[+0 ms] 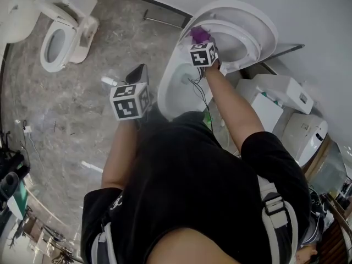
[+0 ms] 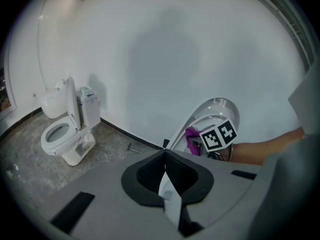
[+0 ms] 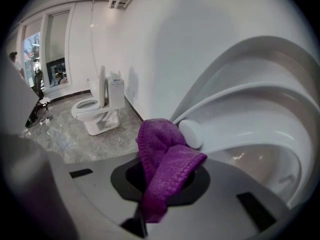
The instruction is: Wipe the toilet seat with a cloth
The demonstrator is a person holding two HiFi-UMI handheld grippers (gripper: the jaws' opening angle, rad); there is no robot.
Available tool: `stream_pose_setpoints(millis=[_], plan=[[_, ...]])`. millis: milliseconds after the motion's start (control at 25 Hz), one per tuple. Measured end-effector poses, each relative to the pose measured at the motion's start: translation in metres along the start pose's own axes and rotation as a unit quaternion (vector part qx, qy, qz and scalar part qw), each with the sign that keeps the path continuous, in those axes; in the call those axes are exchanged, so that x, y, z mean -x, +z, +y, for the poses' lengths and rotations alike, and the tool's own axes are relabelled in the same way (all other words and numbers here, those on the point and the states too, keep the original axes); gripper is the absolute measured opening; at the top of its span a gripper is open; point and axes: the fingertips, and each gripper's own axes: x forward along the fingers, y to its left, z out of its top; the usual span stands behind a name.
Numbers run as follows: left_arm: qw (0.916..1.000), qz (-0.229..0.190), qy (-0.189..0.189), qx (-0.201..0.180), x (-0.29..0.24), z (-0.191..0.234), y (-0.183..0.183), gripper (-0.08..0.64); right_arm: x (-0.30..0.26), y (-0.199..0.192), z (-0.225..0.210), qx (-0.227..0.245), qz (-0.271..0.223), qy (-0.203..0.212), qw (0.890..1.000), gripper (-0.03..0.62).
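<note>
The white toilet stands against the wall with its seat and lid raised. My right gripper is shut on a purple knitted cloth, held against the left lower part of the raised seat. In the right gripper view the cloth bulges out of the jaws right beside the seat and its white bumper. My left gripper hangs over the floor to the left of the bowl, apart from it. Its jaws are shut with nothing between them.
A second toilet stands on the grey marbled floor at the far left. More white toilets and tanks crowd the right side. A thin metal rod lies by the wall. Small white bits lie on the floor.
</note>
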Motion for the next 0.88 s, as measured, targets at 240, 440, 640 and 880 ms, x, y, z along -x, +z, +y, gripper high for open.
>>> stream_pose_setpoints(millis=[240, 440, 640, 880], plan=[[0.9996, 0.012, -0.017, -0.02, -0.021, 0.01, 0.004, 0.009, -0.018, 0.011, -0.008, -0.031, 0.001, -0.023, 0.999, 0.055], [0.9995, 0.013, -0.019, -0.022, -0.035, 0.018, 0.011, 0.009, -0.031, 0.009, -0.004, -0.006, 0.002, -0.025, 1.0, 0.055], [0.9994, 0.022, -0.02, -0.017, -0.045, 0.023, 0.005, 0.009, -0.047, 0.005, 0.003, -0.003, 0.011, -0.021, 1.0, 0.055], [0.999, 0.041, -0.01, -0.017, -0.053, 0.029, -0.011, 0.009, -0.076, -0.02, 0.021, -0.004, 0.035, -0.004, 0.999, 0.055]])
